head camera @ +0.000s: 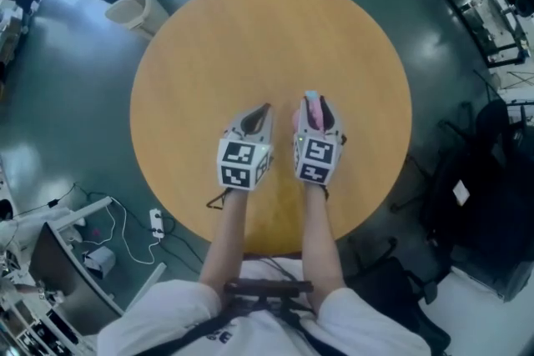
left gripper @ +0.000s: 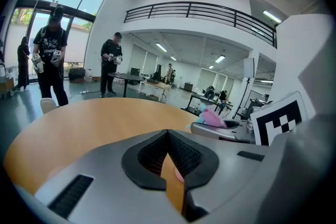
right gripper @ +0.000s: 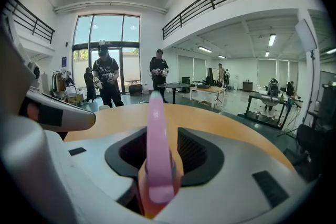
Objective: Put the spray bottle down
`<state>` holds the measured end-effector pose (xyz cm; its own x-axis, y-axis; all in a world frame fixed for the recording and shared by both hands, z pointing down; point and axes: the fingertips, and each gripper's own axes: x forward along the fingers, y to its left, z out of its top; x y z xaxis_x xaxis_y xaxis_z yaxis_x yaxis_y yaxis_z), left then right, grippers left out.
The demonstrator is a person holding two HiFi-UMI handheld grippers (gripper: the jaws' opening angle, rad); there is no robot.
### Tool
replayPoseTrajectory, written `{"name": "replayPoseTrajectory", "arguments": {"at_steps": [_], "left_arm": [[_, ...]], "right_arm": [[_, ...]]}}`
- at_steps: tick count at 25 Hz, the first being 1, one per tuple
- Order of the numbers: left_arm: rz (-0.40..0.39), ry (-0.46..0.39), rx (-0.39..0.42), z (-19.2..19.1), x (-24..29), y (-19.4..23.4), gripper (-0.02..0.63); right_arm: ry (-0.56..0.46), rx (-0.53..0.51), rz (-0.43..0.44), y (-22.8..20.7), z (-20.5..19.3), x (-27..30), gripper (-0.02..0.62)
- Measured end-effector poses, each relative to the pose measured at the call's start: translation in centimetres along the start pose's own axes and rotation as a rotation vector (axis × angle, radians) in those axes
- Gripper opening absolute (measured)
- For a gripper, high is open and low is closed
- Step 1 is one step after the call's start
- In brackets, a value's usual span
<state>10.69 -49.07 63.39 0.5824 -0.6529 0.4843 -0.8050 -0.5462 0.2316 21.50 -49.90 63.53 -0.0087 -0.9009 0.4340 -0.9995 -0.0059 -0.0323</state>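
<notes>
My right gripper (head camera: 315,102) is shut on a pink spray bottle (head camera: 313,114). The bottle's pink head (right gripper: 157,149) rises between the jaws in the right gripper view. It also shows as a pink and pale blue tip (left gripper: 212,117) in the left gripper view. Just left of it my left gripper (head camera: 265,107) has its jaws together in a point with nothing between them (left gripper: 168,134). Both grippers hover side by side over the near half of the round wooden table (head camera: 250,37).
A white bin (head camera: 138,10) stands on the floor by the table's far left edge. Two people (left gripper: 51,60) stand beyond it. A dark chair (head camera: 476,204) is at the right. Cables and a power strip (head camera: 155,221) lie on the floor at the lower left.
</notes>
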Motion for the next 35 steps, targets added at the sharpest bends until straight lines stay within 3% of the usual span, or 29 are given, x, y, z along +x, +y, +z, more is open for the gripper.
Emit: {"name": "replayPoseTrajectory", "arguments": {"at_steps": [18,30,35], "left_arm": [[-0.019,0.035,0.002,-1.2,-0.6,-0.6,0.002],[-0.012,0.004,0.037,-1.0,-3.5,-1.4,0.002],[-0.016,-0.054,0.059,0.6,-6.0,-3.1,0.002]], "right_arm": [[-0.017,-0.030,0.010,0.2,-1.0,-0.7,0.190],[-0.050,-0.029,0.010,1.1,-0.5,-4.6,0.209],[-0.098,-0.025,0.018,1.3,0.8,-8.2,0.209]]}}
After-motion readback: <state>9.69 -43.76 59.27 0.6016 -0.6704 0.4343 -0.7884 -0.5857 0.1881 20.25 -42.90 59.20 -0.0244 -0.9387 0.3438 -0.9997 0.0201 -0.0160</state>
